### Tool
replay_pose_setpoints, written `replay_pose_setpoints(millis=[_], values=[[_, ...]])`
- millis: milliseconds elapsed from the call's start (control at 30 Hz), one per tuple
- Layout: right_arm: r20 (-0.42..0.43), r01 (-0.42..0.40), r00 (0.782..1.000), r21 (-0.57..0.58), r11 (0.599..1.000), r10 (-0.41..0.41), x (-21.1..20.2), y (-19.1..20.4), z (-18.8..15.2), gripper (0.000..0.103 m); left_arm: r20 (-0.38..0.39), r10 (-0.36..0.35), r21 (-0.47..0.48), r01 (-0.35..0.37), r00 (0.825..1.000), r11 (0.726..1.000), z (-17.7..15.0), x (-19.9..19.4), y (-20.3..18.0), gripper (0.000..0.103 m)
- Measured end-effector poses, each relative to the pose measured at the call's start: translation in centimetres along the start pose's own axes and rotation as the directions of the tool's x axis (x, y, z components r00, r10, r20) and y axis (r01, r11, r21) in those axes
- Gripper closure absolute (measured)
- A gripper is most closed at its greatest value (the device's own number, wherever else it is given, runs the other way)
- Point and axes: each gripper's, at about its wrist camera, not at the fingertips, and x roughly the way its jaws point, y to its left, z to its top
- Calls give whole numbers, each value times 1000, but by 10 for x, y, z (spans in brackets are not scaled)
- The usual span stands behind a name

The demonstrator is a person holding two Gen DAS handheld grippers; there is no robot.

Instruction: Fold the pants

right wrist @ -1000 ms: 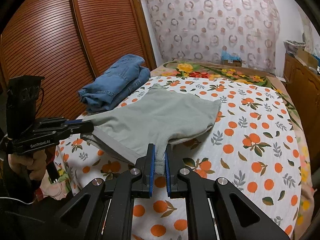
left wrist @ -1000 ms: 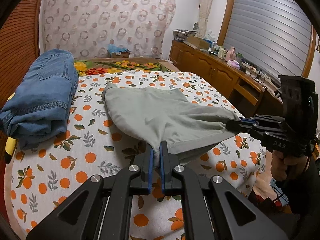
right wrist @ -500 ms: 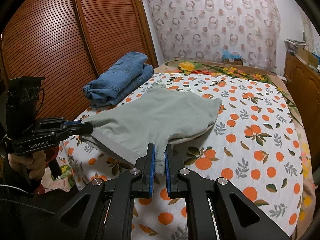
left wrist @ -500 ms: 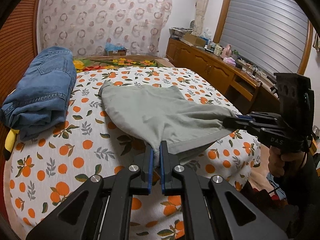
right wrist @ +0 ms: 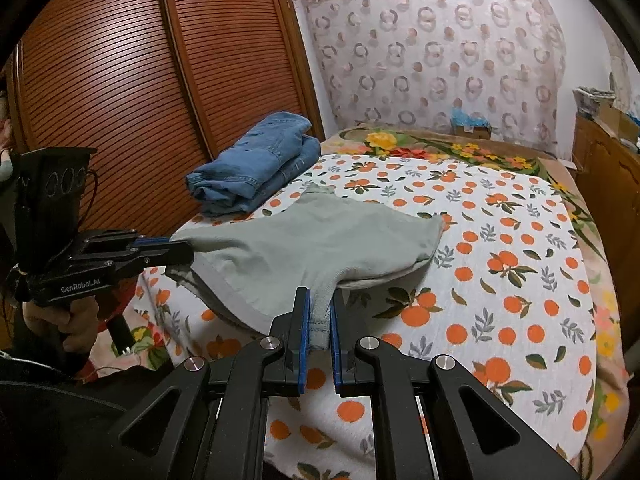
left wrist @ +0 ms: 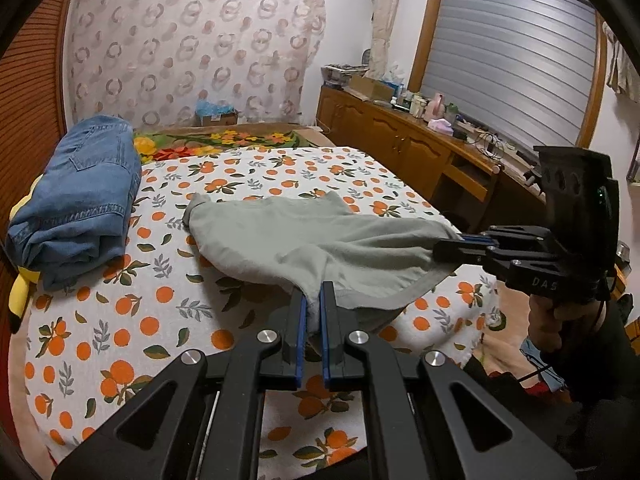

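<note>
Left wrist view: left tool (left wrist: 313,308) pinches a bunched corner of the grey-green pants (left wrist: 280,236) between its blue-lined fingers. Right tool (left wrist: 448,249) comes in from the right of that view, clamped on the other near corner, a hand gripping its handle below. Waistband edge sags between the two grips, lifted off the bed (left wrist: 100,320). Far part of the pants lies flat on the orange-print bedsheet, roughly mid-bed.

Right wrist view: right tool (right wrist: 319,312) closed on a fold of the same pants (right wrist: 320,236); left tool (right wrist: 180,251) holds the opposite corner at the left edge. Folded blue jeans (right wrist: 256,168) sit stacked near the wooden wardrobe doors (right wrist: 120,80), apart from the pants. Yellow soft item (left wrist: 20,284) tucked under the jeans at the bed's left edge; what it is, cannot tell.
</note>
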Motion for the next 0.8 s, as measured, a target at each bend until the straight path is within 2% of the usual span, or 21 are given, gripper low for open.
replay_pose_setpoints(millis=[167, 333, 567, 800], values=[[5, -6, 1000, 24, 1000, 6, -5, -2, -4, 94, -9, -5, -4, 5, 1000, 1000, -3, 1, 1, 96], [-6, 4, 1000, 54, 999, -3, 7, -10, -2, 94, -32, -4, -26, 3, 999, 1000, 2, 18, 12, 96], [26, 32, 999, 57, 998, -33, 29, -20, 24, 94, -16, 37, -14, -37, 999, 999, 35, 38, 31, 96], [10, 71, 997, 57, 996, -72, 70, -33, 49, 94, -49, 70, -12, -71, 996, 997, 58, 68, 46, 96]])
